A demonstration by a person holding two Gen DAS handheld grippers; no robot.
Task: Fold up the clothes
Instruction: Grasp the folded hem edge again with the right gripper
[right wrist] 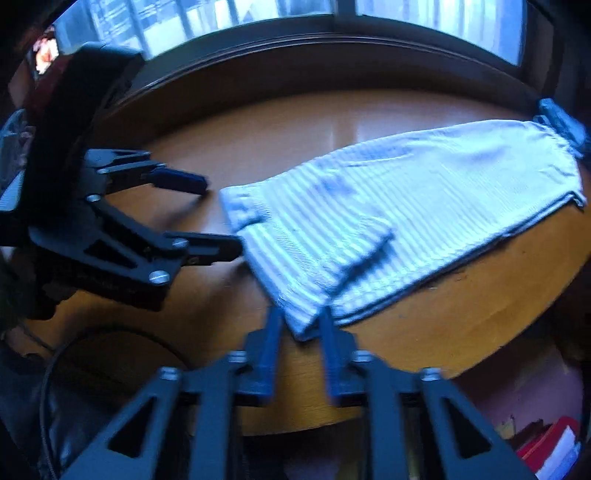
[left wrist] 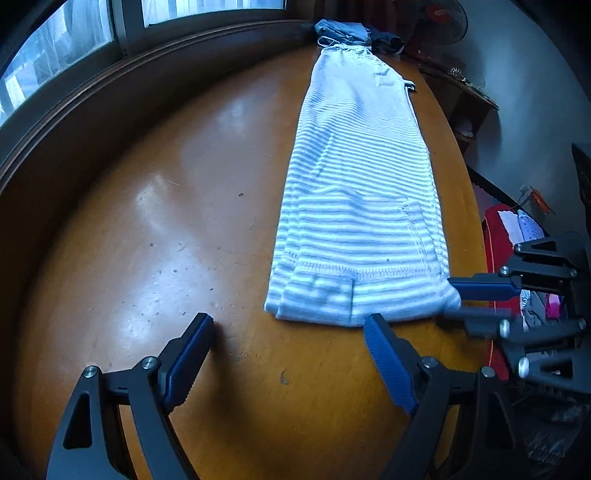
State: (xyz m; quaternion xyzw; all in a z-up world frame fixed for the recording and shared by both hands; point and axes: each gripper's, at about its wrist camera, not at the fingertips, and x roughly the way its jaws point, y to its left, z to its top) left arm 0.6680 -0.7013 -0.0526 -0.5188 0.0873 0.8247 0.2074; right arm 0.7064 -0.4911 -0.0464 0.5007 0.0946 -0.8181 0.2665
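A long white-and-blue striped garment lies folded lengthwise on the round wooden table. Its near hem points at my left gripper, which hovers open just short of the hem with nothing between its fingers. From the right, my right gripper reaches in at the hem's right corner. In the right wrist view the striped garment stretches away to the right. Its near corner sits pinched between the narrow-set fingers of my right gripper. My left gripper shows open at the left of that view.
Crumpled blue and dark clothes sit at the table's far end beyond the garment. A dark window sill curves along the table's left side. Past the table's right edge lie red and mixed items. Bare tabletop fills the left half.
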